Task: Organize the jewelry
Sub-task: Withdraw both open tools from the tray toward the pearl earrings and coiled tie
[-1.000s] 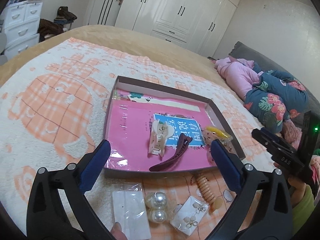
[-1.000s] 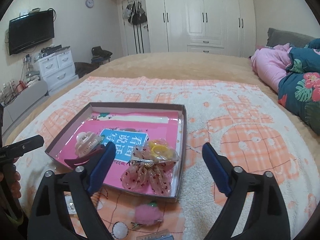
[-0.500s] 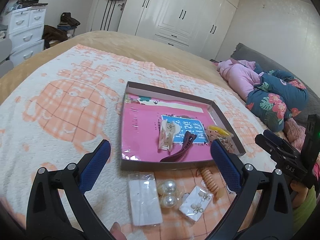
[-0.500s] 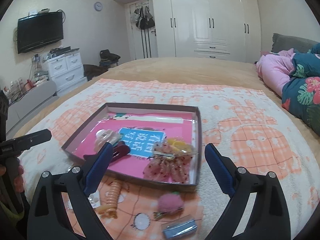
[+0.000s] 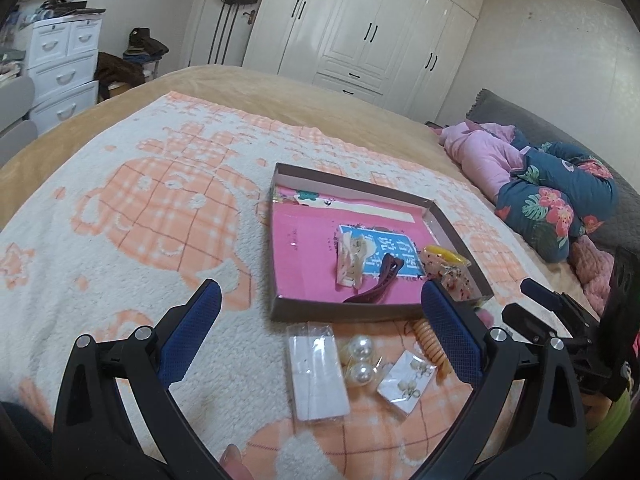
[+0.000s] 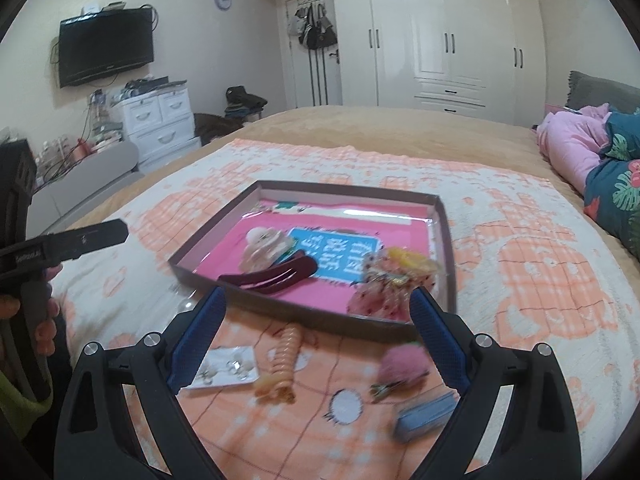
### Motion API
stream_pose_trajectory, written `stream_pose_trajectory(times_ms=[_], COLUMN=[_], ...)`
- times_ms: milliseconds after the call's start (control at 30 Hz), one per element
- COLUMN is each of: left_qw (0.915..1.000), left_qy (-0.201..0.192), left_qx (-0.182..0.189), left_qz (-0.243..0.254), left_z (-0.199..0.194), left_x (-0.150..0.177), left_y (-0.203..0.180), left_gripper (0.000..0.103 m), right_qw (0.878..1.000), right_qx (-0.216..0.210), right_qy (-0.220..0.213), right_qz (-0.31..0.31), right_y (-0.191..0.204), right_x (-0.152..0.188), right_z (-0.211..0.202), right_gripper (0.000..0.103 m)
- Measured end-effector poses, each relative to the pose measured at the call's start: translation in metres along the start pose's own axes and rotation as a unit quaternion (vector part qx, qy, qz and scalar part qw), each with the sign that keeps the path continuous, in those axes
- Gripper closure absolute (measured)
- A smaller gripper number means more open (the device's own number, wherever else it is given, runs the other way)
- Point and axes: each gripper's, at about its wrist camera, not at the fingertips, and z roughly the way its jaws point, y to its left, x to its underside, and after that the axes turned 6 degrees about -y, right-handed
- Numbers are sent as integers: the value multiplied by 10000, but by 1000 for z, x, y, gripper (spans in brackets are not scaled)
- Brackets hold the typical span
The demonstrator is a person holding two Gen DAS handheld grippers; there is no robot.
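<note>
A shallow brown box [image 5: 352,312] [image 6: 280,312] with a pink floor lies on the bed. It holds a cream claw clip [image 5: 352,258] [image 6: 264,248], a maroon hair clip [image 5: 376,284] [image 6: 276,274], and a pink dotted bow with a yellow piece [image 5: 448,268] [image 6: 384,284]. In front of the box lie a clear packet [image 5: 318,372], two pearl balls [image 5: 360,360], an earring card [image 5: 406,380] [image 6: 224,368], an orange coil tie [image 5: 432,344] [image 6: 280,364], a pink pompom clip [image 6: 402,364] and a small blue box [image 6: 426,414]. My left gripper [image 5: 320,302] and right gripper [image 6: 318,308] hang open above these, holding nothing.
A white and orange patterned blanket [image 5: 140,220] covers the bed. Pink and floral bedding [image 5: 540,192] is piled at the right. White drawers [image 6: 160,120] stand left of the bed, and white wardrobes [image 6: 440,40] line the far wall.
Both grippers have drawn back and up from the box, bringing more of the loose items in front of it into view. Both stay open.
</note>
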Motion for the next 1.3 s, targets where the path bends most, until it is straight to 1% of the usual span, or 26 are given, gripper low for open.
stream_pose_trajectory(times_ms=[400,567,700,833,933,1133,1300], left_qw=[9999,9994,9991,9983,9980,9959,9933], left_qy=[60,191,303,475,527,724,899], left_qx=[-128,-187,-223,-260,-211,-165,-151], left_qz=[78,202,199,218,276,519,708], left_z=[-14,-14,-11,-6,-3,8,18], left_x=[12,22,29,34,37,49,60], left_y=[9,8,11,14,13,3,-3], left_gripper=[11,11,11,11,11,12,12], right_qw=[9994,9985,9976,9962,9954,9943,9937], right_qx=[-190,-242,-255,-170,-141,-30,80], right_qy=[180,313,434,615,736,886,1021], right_qz=[-234,-366,-474,-587,-603,-592,-454], right_y=[26,36,43,48,47,43,34], right_x=[13,22,30,39,45,54,58], right_z=[-1,1,5,13,19,29,39], right_gripper=[13,13,13,13,14,24,35])
